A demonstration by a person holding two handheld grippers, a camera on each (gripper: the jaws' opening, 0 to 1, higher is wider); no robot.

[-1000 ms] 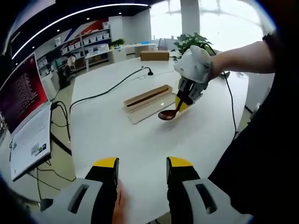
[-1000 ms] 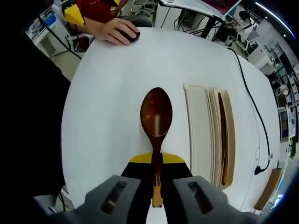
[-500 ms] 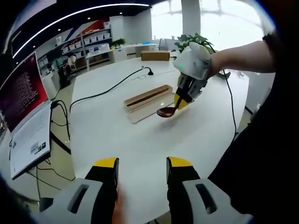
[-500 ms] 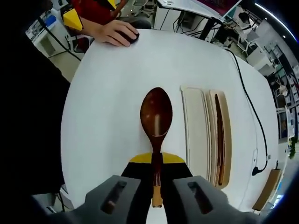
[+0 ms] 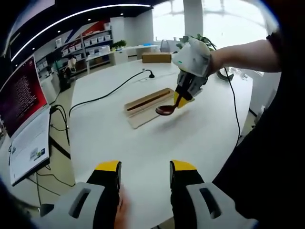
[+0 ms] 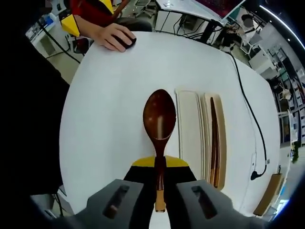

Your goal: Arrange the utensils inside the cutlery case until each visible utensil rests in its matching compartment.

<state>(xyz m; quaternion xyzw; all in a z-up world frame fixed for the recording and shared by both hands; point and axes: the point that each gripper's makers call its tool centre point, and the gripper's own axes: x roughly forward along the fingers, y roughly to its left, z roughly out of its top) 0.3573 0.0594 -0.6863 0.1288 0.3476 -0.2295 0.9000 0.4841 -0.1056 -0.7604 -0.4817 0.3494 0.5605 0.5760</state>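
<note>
My right gripper (image 6: 159, 179) is shut on the handle of a dark brown wooden spoon (image 6: 159, 119), held above the white table. In the left gripper view the same gripper (image 5: 183, 98) hangs the spoon (image 5: 165, 110) right beside the near edge of the cutlery case (image 5: 145, 106). The pale wooden case (image 6: 200, 136) lies just right of the spoon's bowl, with dark chopsticks (image 6: 213, 138) in its far slot and a wide bare slot nearest the spoon. My left gripper (image 5: 144, 174) stands open over the table's near edge, holding nothing.
A black cable (image 5: 107, 93) runs across the table behind the case. A cardboard box (image 5: 156, 57) and a plant (image 5: 193, 40) sit at the far side. A person's hand (image 6: 114, 36) rests on a mouse at the table's edge. A laptop (image 5: 26, 143) stands off to the left.
My right gripper has carried the spoon closer to the cutlery case, now right at its near edge. The left gripper has stayed still.
</note>
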